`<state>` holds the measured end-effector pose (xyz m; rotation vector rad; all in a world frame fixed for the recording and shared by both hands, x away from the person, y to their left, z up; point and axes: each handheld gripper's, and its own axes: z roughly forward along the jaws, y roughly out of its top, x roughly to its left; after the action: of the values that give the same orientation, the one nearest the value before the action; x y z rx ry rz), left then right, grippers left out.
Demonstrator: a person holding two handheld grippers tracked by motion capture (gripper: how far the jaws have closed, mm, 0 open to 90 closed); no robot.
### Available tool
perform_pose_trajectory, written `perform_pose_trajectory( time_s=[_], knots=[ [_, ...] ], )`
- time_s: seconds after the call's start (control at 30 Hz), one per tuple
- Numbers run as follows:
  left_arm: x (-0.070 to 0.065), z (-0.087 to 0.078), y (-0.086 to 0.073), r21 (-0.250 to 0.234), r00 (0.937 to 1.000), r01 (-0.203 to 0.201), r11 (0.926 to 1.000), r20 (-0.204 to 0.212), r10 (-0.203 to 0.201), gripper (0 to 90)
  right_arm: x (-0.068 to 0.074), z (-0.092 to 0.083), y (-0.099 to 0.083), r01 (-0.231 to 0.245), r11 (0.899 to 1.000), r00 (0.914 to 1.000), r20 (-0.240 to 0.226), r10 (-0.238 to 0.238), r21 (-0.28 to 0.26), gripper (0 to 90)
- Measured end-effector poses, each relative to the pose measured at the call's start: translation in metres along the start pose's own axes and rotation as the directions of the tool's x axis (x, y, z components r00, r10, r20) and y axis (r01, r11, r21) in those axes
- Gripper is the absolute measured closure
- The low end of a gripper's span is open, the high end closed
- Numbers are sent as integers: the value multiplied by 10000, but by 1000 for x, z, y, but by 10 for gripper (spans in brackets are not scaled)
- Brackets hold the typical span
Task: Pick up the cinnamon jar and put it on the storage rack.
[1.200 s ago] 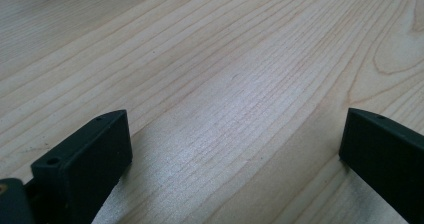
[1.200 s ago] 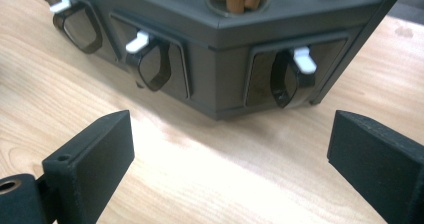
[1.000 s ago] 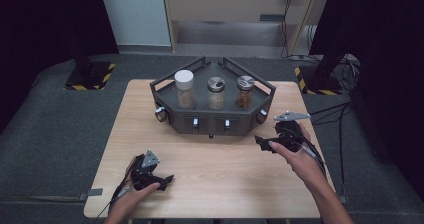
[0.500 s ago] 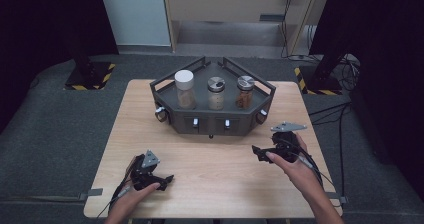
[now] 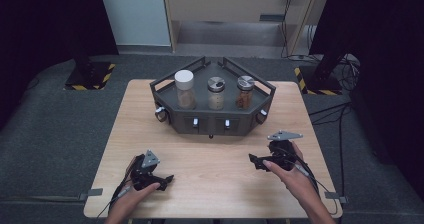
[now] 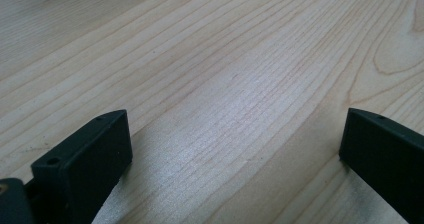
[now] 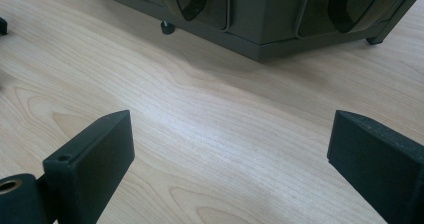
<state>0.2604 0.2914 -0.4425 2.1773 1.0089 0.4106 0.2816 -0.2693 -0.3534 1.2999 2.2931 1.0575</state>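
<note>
A dark grey angular rack [image 5: 212, 121] stands at the table's far middle and holds three jars: a white-lidded jar [image 5: 184, 88], a metal-lidded jar [image 5: 216, 92] and a jar of reddish spice [image 5: 245, 91]. My left gripper [image 5: 165, 179] rests low on the wood at the near left, open, with bare table [image 6: 235, 99] between its jaws. My right gripper [image 5: 254, 161] hangs low over the near right, open and empty, pointing left. In the right gripper view the rack's front wall [image 7: 260, 24] lies ahead of the jaws.
Small knobs [image 5: 196, 122] line the rack's front, and a little foot [image 7: 167, 28] shows beneath it. The wooden table [image 5: 210, 184] ends close behind both hands. Cables [image 5: 320, 184] trail off the right edge. Dark floor surrounds the table.
My right hand has come down and toward the near edge, away from the rack's right corner. The left hand has stayed where it was.
</note>
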Motion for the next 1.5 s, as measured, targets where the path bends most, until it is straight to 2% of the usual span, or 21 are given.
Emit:
perform_pose_trajectory(
  time_s=[0.87,1.2,1.5],
  knots=[
    [0,0,0,-7,10000,9,10000,-6,-9,0,9,17,-29,-295,9992,9986,-439,307,272,48],
    [0,0,0,-4,10000,7,10000,-14,-7,0,13,36,-41,-372,9975,9981,-475,401,593,49],
    [0,0,0,-5,10000,10,10000,-15,-10,0,18,52,-50,-299,9960,9990,-298,325,840,50]
  ],
)
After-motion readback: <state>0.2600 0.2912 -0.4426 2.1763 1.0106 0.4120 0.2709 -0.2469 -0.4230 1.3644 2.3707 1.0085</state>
